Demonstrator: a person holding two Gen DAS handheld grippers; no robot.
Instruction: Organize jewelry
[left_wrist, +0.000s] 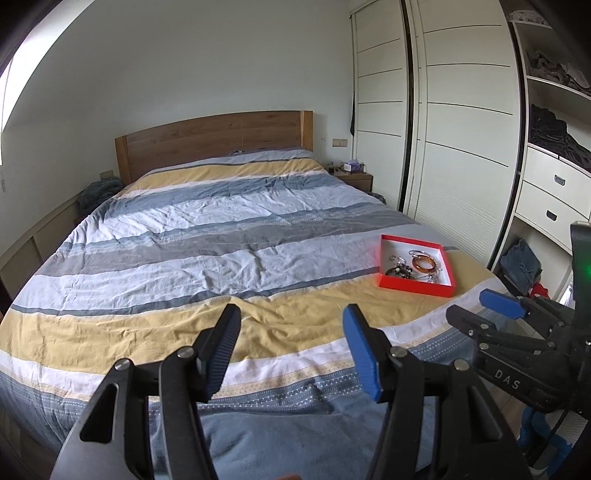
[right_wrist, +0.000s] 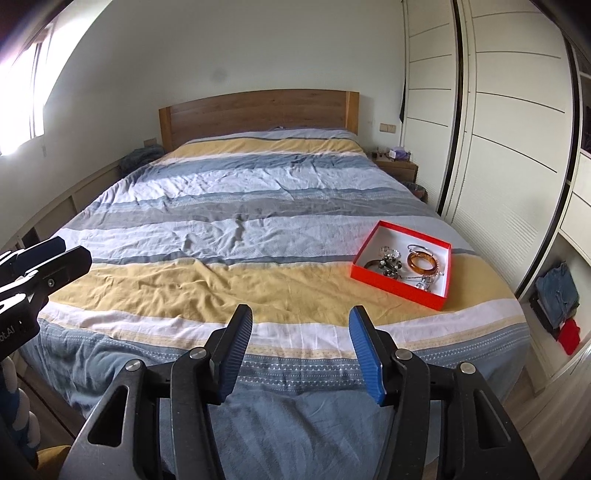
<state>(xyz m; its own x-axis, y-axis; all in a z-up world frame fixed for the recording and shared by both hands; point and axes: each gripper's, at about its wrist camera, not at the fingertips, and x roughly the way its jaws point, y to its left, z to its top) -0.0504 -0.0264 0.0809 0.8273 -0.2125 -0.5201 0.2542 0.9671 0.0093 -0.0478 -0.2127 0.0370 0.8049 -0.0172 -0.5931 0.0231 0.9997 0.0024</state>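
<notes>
Hovering over the foot of the bed (right_wrist: 229, 236), the left hand-held gripper (left_wrist: 291, 345) and right hand-held gripper (right_wrist: 301, 347) gape wide, holding nothing. Jewelry (right_wrist: 410, 266) lies in a red box (right_wrist: 397, 286) near the bed's right edge.

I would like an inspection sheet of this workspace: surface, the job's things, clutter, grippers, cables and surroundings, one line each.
Surface: bed with a striped, wrinkled duvet in blue, grey, white and yellow.
Job's things: red box, open, with a white inside, on the yellow stripe near the bed's right edge; it holds an amber bangle, a silver bangle and tangled smaller pieces.
Clutter: nothing seen on the duvet outside the box.
Grippers: left gripper and right gripper both open, empty, above the foot of the bed.
Cables: nothing seen.
Surroundings: wooden headboard, nightstand, white wardrobe with open shelves of folded clothes.
</notes>
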